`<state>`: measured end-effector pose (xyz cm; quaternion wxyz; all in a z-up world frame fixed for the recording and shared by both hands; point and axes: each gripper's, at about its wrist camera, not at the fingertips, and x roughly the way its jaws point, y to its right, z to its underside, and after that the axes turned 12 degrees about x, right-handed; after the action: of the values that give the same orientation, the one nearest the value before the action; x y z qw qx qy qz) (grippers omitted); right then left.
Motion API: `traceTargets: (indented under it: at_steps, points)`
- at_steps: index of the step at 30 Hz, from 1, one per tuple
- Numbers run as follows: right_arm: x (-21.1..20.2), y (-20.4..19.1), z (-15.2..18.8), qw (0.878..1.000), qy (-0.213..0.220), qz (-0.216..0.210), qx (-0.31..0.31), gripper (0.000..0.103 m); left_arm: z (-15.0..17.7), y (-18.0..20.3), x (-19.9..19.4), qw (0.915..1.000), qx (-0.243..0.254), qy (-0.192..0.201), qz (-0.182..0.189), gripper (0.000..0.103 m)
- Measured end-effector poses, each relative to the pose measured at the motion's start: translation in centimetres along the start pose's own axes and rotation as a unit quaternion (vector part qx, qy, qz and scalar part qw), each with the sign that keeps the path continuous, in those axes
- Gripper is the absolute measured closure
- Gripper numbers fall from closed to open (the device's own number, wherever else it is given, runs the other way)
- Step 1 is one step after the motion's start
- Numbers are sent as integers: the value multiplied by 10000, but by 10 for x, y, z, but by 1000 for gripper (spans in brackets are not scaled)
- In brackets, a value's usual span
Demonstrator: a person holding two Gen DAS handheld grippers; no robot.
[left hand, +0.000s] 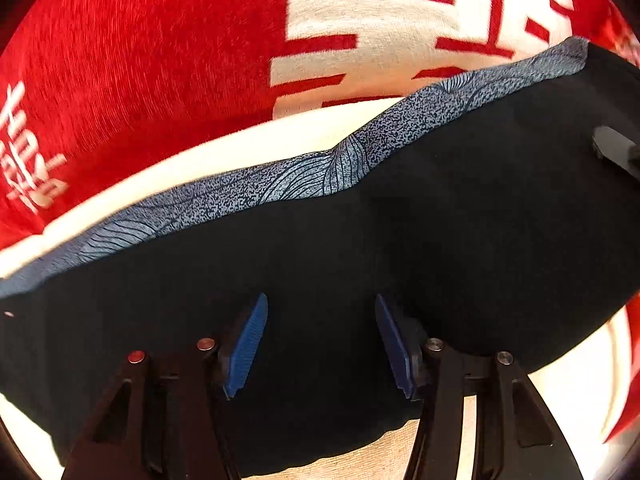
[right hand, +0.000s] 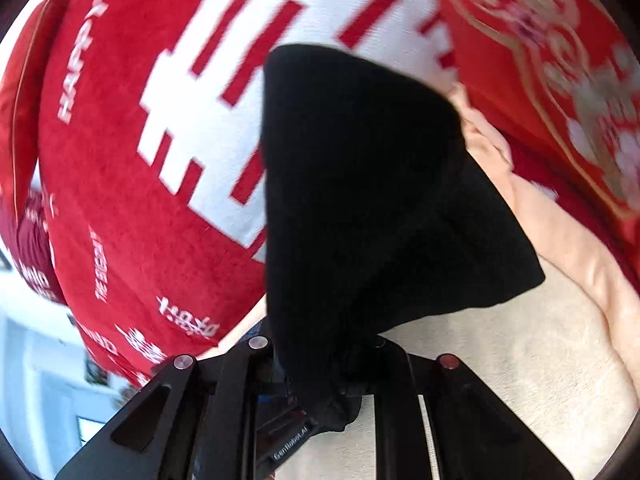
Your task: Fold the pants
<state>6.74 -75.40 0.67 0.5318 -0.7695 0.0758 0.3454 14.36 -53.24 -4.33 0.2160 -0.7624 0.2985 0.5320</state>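
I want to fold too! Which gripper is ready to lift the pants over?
Probably the right gripper: it is already shut on a raised bunch of the black pants. The left gripper is open over flat fabric.

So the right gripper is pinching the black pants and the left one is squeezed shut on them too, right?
Not quite. In the left wrist view the left gripper stands open over the pants, its blue pads apart. The right gripper is indeed pinching them.

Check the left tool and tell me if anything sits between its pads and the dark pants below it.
Nothing visible does. The left tool stands open right over the pants, its blue pads on either side of bare dark cloth. The right tool is already shut on a bunched part of the pants.
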Motion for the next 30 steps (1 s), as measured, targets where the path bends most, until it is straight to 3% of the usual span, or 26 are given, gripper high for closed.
traceTargets:
  at_steps: [3,7,11,12,13,15,17,20,22,23,24,25,26,27,28,29,30]
  points:
    - [2,-28,13,9990,6,214,-385,86,2,-4,0,9996,273,38,76,46]
    - [10,-71,38,9936,-4,541,-994,86,8,-26,-5,9981,305,-17,540,43]
    - [30,-116,74,9805,-48,1012,-1683,86,37,-74,-32,9969,-57,-25,790,42]
    - [40,-128,88,9756,-66,1144,-1871,85,43,-85,-38,9969,-109,-6,777,37]
    - [48,-136,98,9717,-85,1245,-2007,84,56,-105,-47,9972,-202,13,715,20]
    - [73,-155,124,9605,-141,1504,-2338,82,80,-144,-65,9977,-364,76,560,17]
    - [104,-171,155,9429,-207,1854,-2758,79,100,-184,-75,9982,-457,2,397,17]
    - [156,-183,209,9024,-290,2515,-3487,69,136,-247,-81,9967,-771,-225,114,17]
    - [194,-182,252,8526,-390,3190,-4120,59,159,-283,-79,9940,-1020,-406,-31,17]
    - [209,-183,276,8186,-379,3519,-4524,58,168,-296,-78,9926,-1114,-471,-95,17]
    - [217,-185,296,7948,-375,3660,-4827,53,178,-310,-77,9910,-1210,-541,-178,17]
    - [214,-185,308,7860,-380,3631,-4988,48,189,-327,-75,9895,-1301,-588,-234,17]
    - [208,-188,319,7855,-407,3528,-5068,44,196,-336,-76,9884,-1364,-608,-256,17]
    - [199,-192,325,7927,-484,3382,-5048,39,204,-346,-77,9871,-1445,-631,-261,17]
    - [186,-194,328,8088,-622,3177,-4910,38,207,-345,-79,9866,-1480,-645,-249,17]
    - [180,-197,326,8306,-824,2894,-4686,38,208,-347,-79,9863,-1498,-656,-227,17]
    - [168,-195,314,8671,-1103,2475,-4179,38,215,-353,-80,9863,-1501,-661,-191,17]
